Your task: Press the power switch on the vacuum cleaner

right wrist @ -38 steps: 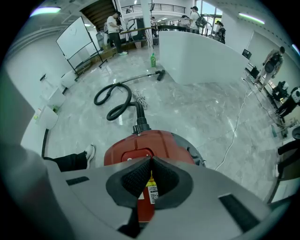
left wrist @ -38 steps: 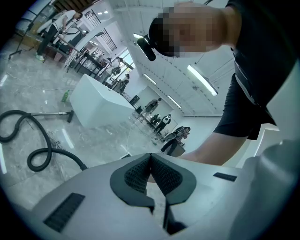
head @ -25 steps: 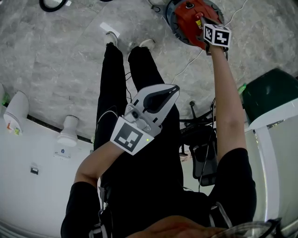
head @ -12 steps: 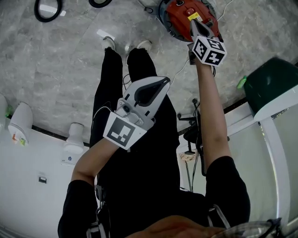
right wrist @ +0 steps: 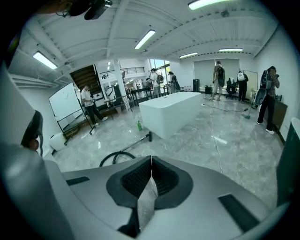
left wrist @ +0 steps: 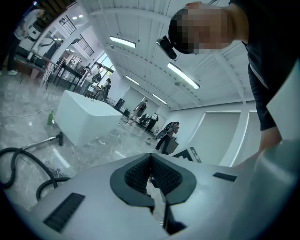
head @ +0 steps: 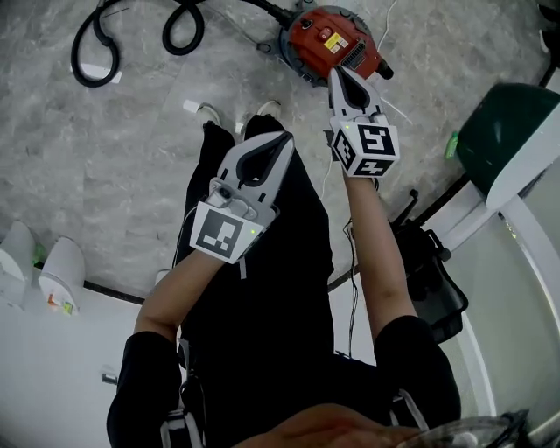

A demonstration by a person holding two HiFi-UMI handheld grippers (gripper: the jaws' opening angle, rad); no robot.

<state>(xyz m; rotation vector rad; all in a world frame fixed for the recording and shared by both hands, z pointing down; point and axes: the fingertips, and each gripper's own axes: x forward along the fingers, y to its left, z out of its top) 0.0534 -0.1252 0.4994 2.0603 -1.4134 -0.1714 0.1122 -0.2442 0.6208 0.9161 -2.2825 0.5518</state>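
Note:
The red vacuum cleaner (head: 328, 45) stands on the grey marble floor at the top of the head view, its black hose (head: 131, 35) coiled off to the left. My right gripper (head: 343, 74) is held up in front of it, tips pointing toward the vacuum's near edge, jaws shut on nothing. My left gripper (head: 284, 137) hovers over the person's legs, also shut and empty. In the right gripper view the shut gripper (right wrist: 151, 158) looks level across the room, with the hose (right wrist: 117, 157) beyond it. The left gripper (left wrist: 150, 154) faces the hall; the vacuum is outside both gripper views.
A green-and-white bin (head: 507, 149) and a black stand (head: 429, 262) sit at the right. White fixtures (head: 61, 271) line the lower left. A white cable (head: 385, 17) runs past the vacuum. A large white block (right wrist: 171, 112) and several people stand farther off.
My right gripper has come off the vacuum's top and drawn back toward me. The left gripper rose and swung to point forward. The head view shifted, bringing the hose into sight.

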